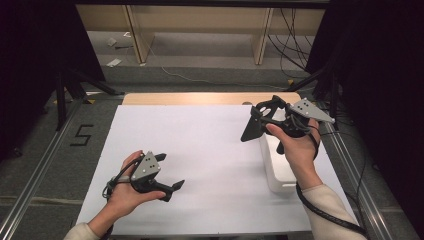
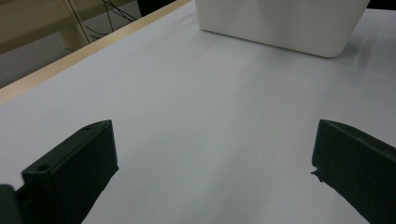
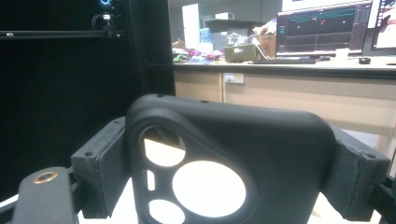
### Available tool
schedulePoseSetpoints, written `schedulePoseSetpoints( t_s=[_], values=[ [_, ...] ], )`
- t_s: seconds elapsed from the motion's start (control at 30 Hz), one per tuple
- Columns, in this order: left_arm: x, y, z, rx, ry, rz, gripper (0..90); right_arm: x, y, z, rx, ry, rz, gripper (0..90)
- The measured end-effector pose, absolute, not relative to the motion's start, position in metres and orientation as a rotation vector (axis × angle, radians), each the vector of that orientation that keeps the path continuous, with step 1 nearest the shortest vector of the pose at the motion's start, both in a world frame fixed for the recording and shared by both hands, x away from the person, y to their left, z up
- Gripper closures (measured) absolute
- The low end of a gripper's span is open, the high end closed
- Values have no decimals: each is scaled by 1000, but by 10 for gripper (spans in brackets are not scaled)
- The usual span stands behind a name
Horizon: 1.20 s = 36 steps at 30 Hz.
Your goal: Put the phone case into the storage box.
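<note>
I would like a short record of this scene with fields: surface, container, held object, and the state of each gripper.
surface: white sheet covering the table
container: white bin at the table's right side
held object: black phone case with camera cutouts, lifted above the bin
left gripper: open, empty, low over the sheet
right gripper: shut on the phone case

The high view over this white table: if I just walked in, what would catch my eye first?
Probably the right gripper, lifted above the table's far right part and clamped on a black phone case with round cutouts. Just below that hand stands a white bin on the table's right side. Near the front left, the left gripper hangs open over the bare white table.
</note>
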<state>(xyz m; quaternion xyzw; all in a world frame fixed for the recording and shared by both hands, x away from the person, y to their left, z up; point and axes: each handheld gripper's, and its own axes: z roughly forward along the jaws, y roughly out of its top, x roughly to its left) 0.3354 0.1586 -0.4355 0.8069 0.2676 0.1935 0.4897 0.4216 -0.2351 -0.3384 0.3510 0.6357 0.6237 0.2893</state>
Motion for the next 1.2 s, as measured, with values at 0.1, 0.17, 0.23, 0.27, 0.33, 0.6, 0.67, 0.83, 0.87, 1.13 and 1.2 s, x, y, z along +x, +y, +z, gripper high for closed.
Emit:
schedulePoseSetpoints(
  t_s=[0.1, 0.17, 0.23, 0.27, 0.33, 0.6, 0.67, 0.83, 0.87, 1.13, 1.2],
  values=[
    [335, 159, -436, 1961, 649, 469, 0, 422, -236, -338, 937, 1693, 1663, 159],
    [335, 159, -436, 1961, 650, 469, 0, 422, -237, -338, 935, 1689, 1662, 158],
    [335, 159, -436, 1960, 650, 468, 0, 422, -238, -338, 939, 1692, 1659, 159],
    [335, 159, -435, 1960, 651, 469, 0, 422, -238, -337, 938, 1689, 1659, 159],
    [335, 159, -435, 1960, 650, 468, 0, 422, -239, -337, 942, 1686, 1659, 158],
    [336, 159, -435, 1961, 649, 469, 0, 423, -241, -337, 947, 1680, 1655, 159],
    [336, 159, -435, 1961, 650, 469, 0, 424, -242, -337, 945, 1677, 1654, 159],
    [335, 159, -435, 1961, 651, 468, 0, 424, -244, -337, 948, 1676, 1645, 159],
    [335, 159, -435, 1961, 649, 468, 0, 424, -244, -337, 950, 1676, 1644, 159],
    [336, 159, -435, 1962, 650, 467, 0, 424, -248, -336, 957, 1664, 1635, 159],
    [336, 159, -435, 1961, 649, 468, 0, 425, -250, -335, 960, 1660, 1629, 159]
  ],
)
